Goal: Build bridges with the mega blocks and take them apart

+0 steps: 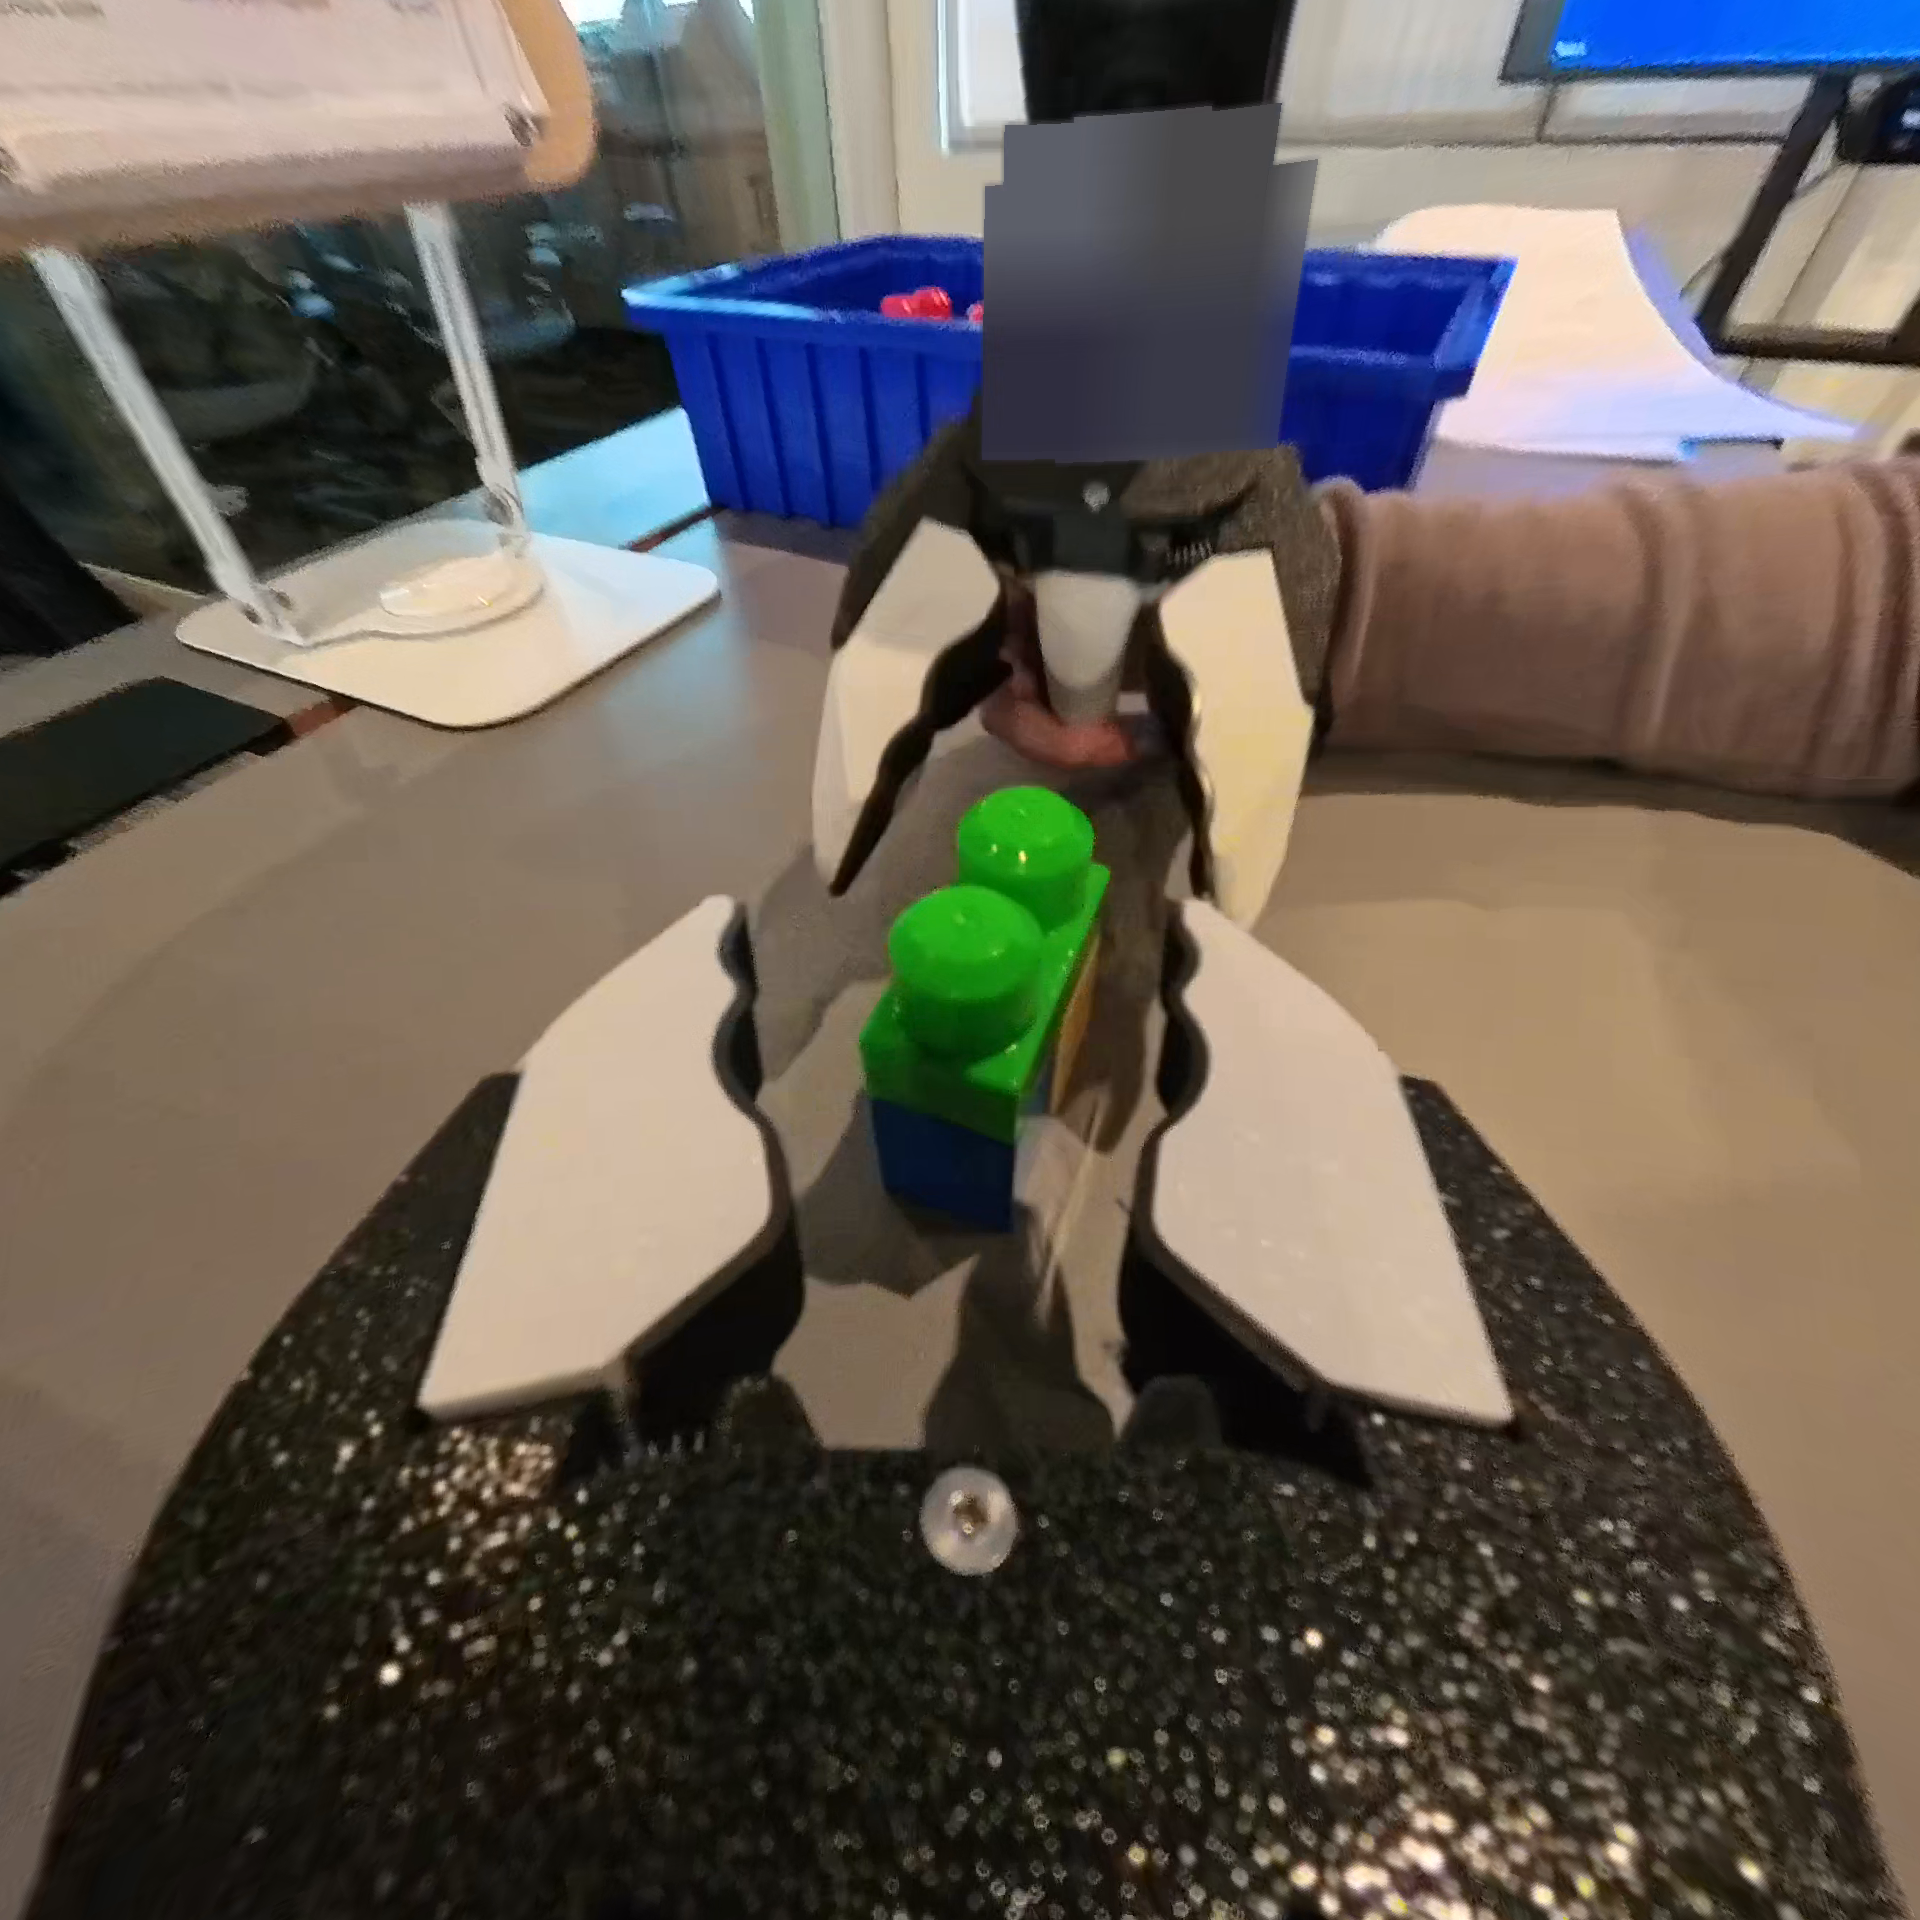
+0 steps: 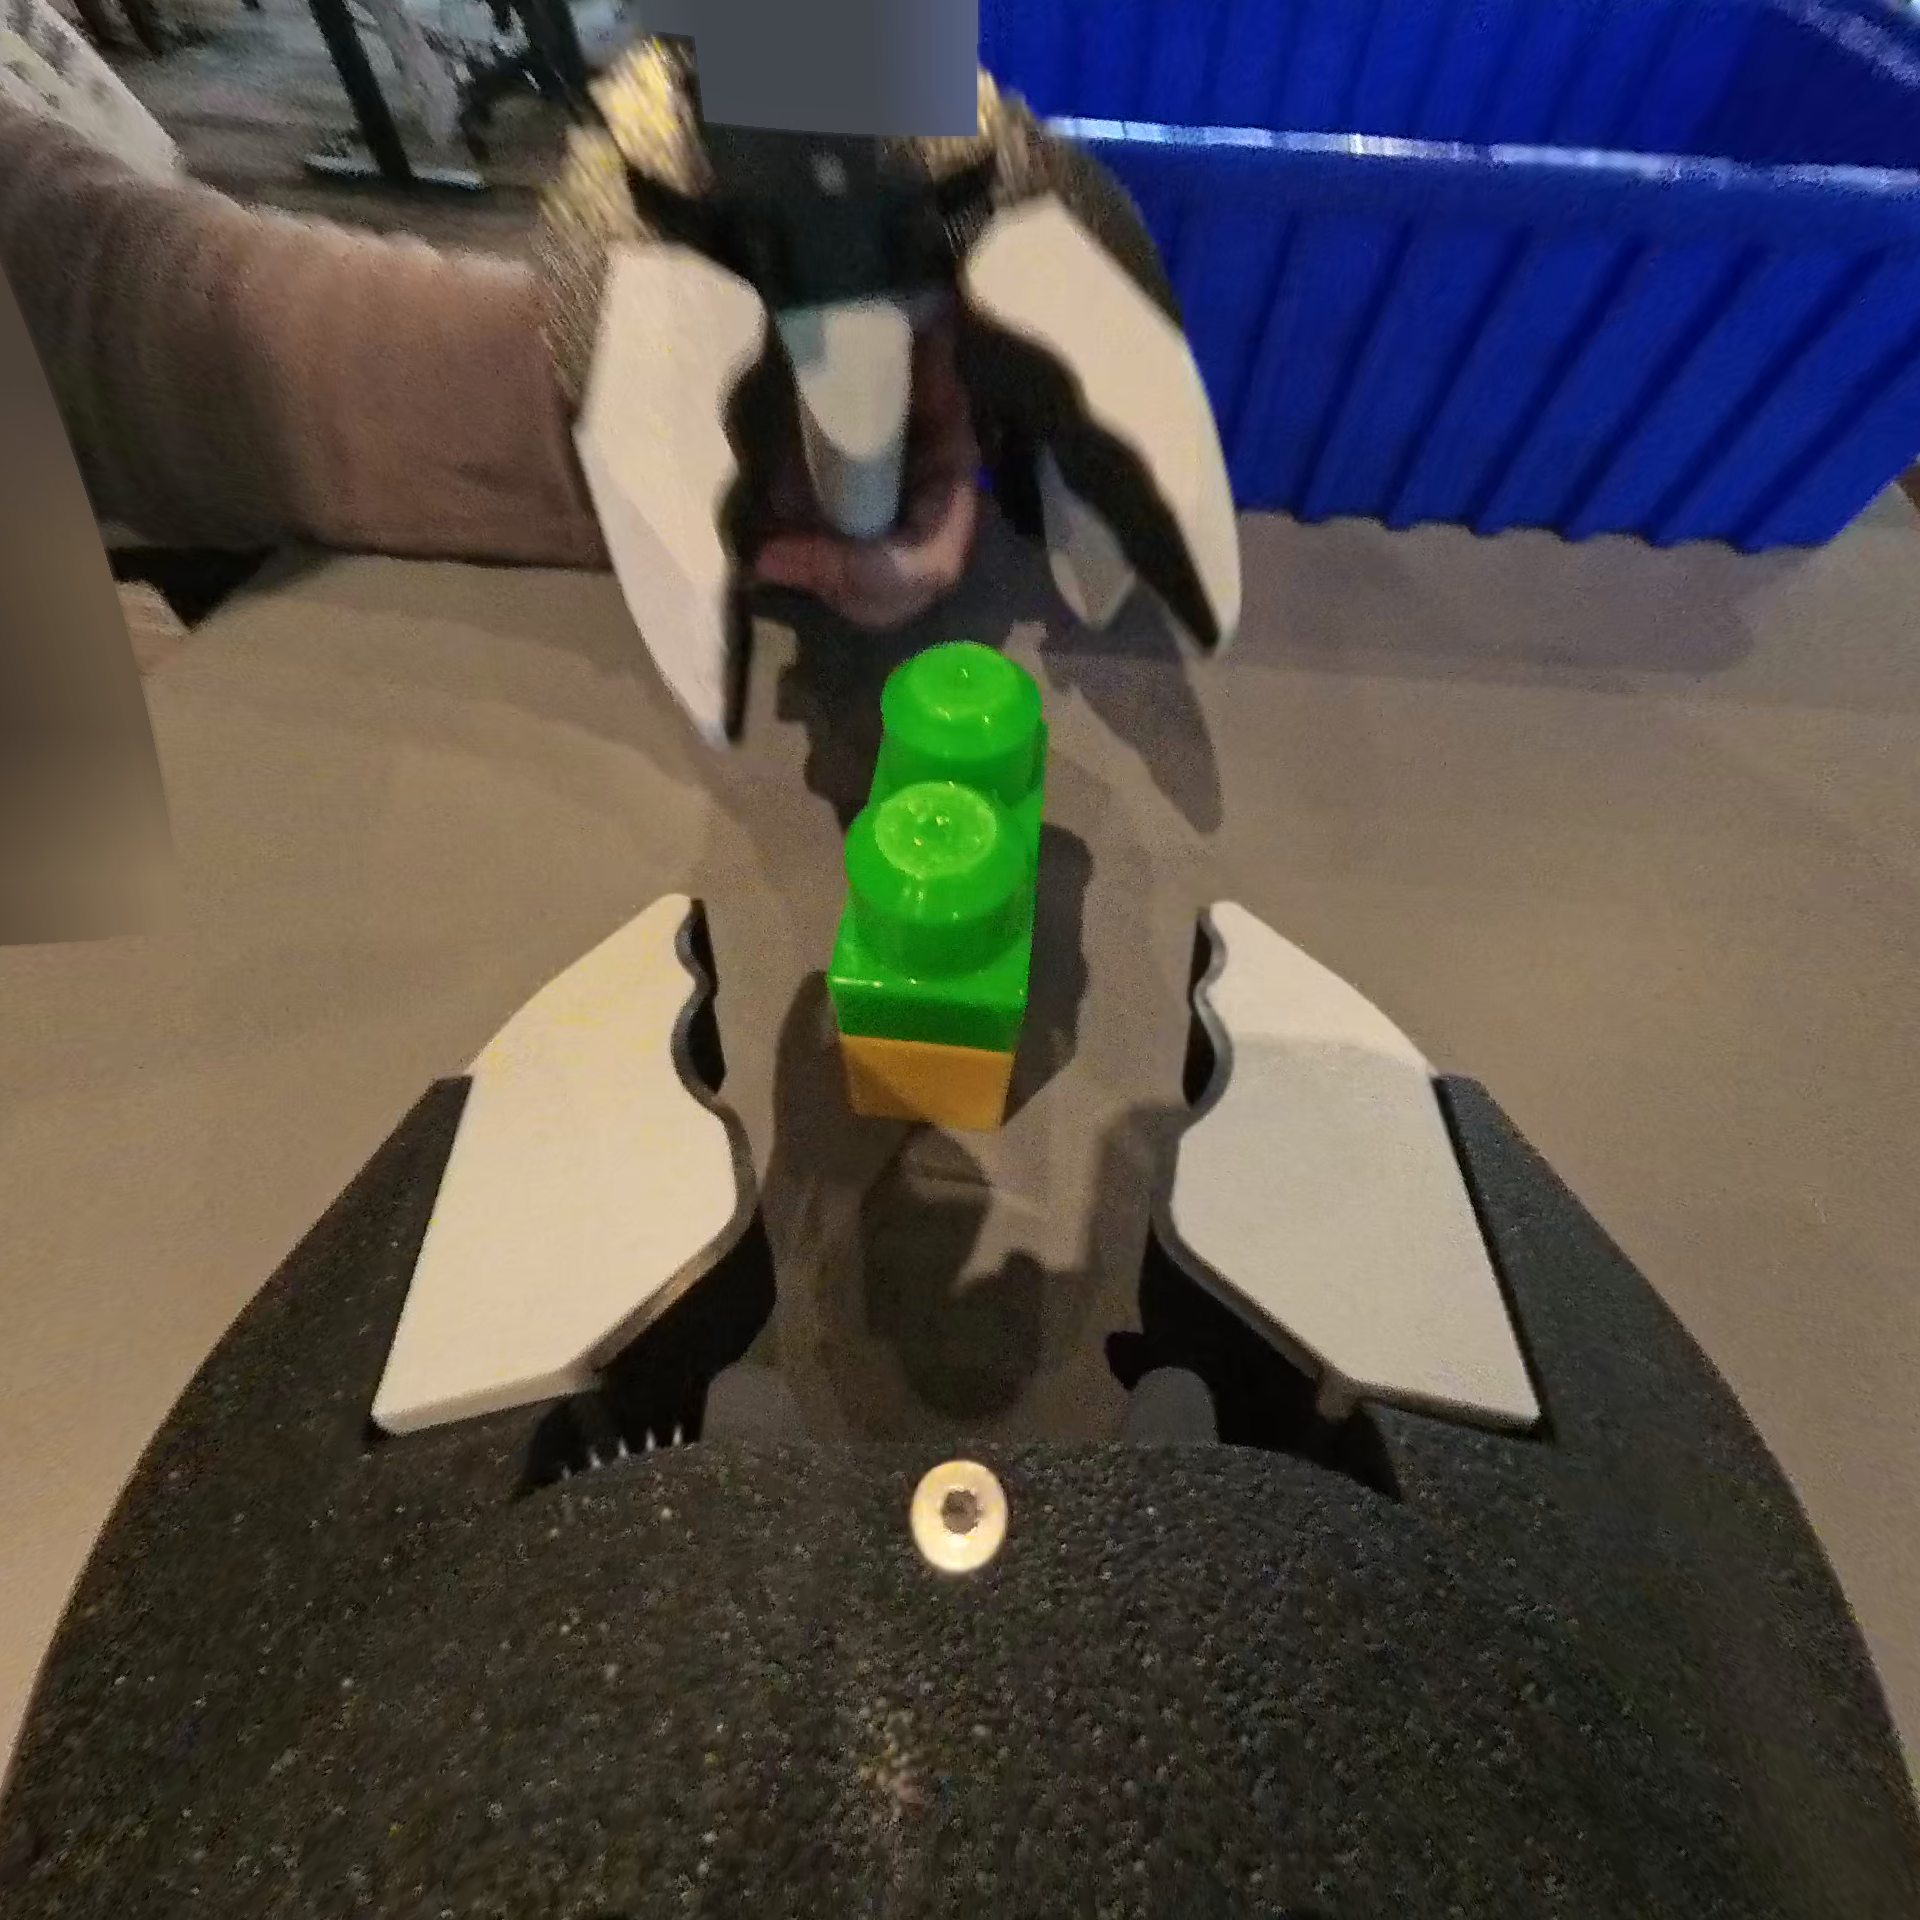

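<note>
A small bridge of mega blocks stood on the grey table (image 1: 312, 935), between the two grippers, which faced each other from opposite ends of it. The green block (image 1: 982, 997) with two round studs lay on top. In the left wrist view it rested on a blue block (image 1: 940, 1169) at the near end, and a yellow block (image 1: 1075, 1029) showed only as a thin edge behind. In the right wrist view the yellow block (image 2: 925, 1081) was the near support under the green block (image 2: 940, 914), and the blue one was hidden.

The left gripper (image 1: 961, 956) had its fingers spread apart, one on each side of the bridge, and they touched no block. The near end of the bridge lay just in the gap between the fingertips. The right gripper (image 2: 945, 951) was also spread wide, with the yellow end of the bridge between its tips and free space on both sides. Each gripper showed in the other view: the right gripper (image 1: 1049, 883) beyond the far stud, the left gripper (image 2: 966, 686) likewise, both with fingers apart.

Behind stood a blue bin (image 1: 831, 405) with something red (image 1: 920, 303) inside, and a clear stand on a white base (image 1: 457, 634) was at the left. A sleeve (image 1: 1610, 623) lay on the table at the right.
</note>
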The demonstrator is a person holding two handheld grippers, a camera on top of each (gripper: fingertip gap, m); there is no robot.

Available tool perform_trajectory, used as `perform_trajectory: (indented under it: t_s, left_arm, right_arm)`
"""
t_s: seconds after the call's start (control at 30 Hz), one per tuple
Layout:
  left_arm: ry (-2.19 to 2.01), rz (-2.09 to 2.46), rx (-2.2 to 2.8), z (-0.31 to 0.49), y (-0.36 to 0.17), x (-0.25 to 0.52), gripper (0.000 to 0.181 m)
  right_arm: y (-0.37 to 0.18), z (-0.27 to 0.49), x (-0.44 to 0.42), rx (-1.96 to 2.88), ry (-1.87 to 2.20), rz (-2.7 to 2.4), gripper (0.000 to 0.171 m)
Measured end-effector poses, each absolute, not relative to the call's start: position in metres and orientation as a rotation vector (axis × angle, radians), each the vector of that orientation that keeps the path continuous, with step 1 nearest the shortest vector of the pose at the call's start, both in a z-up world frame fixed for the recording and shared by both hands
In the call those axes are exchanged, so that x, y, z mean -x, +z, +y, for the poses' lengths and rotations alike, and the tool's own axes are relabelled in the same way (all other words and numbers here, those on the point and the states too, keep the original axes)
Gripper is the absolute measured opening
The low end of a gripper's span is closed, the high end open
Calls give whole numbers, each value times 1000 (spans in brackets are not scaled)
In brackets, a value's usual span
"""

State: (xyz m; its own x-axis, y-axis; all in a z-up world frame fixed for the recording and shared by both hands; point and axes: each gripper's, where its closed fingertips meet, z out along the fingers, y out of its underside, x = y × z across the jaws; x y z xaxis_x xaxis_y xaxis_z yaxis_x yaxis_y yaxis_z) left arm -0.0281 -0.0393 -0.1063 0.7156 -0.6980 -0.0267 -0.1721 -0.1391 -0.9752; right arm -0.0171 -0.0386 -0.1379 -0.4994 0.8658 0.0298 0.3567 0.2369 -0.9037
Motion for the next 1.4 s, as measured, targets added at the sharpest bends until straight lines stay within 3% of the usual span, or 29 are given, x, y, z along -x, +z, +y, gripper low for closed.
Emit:
perform_trajectory:
  t_s: [0.1,0.13,0.17,0.2,0.3,0.43,0.53,0.6,0.67,0.87,1.4]
  left_arm:
    - [-442,671,1620,-40,-94,35,79]
    - [-406,675,1605,-40,-93,37,79]
    - [-383,683,1593,-41,-92,36,78]
    - [-367,684,1579,-42,-90,36,78]
    - [-314,654,1480,-44,-77,37,78]
    - [-293,601,1403,-49,-62,42,73]
    - [-294,604,1411,-48,-66,40,71]
    - [-296,594,1410,-46,-68,39,70]
    - [-327,593,1419,-45,-71,36,68]
    - [-326,618,1435,-43,-78,29,66]
    - [-303,676,1479,-33,-94,12,61]
  right_arm:
    - [-143,-42,23,1115,1192,-1974,89]
    - [-145,-42,25,1129,1172,-1980,78]
    - [-149,-41,25,1152,1127,-2000,40]
    - [-149,-39,27,1166,1091,-1997,37]
    - [-130,-41,24,1118,1067,-1982,36]
    - [-42,-29,-15,1034,1073,-1770,36]
    - [19,14,-83,1056,799,-1555,36]
    - [31,60,-148,1129,516,-1498,36]
    - [21,107,-217,1262,363,-1510,37]
    - [-51,182,-351,1671,454,-1613,36]
    - [-123,219,-355,1768,471,-2024,37]
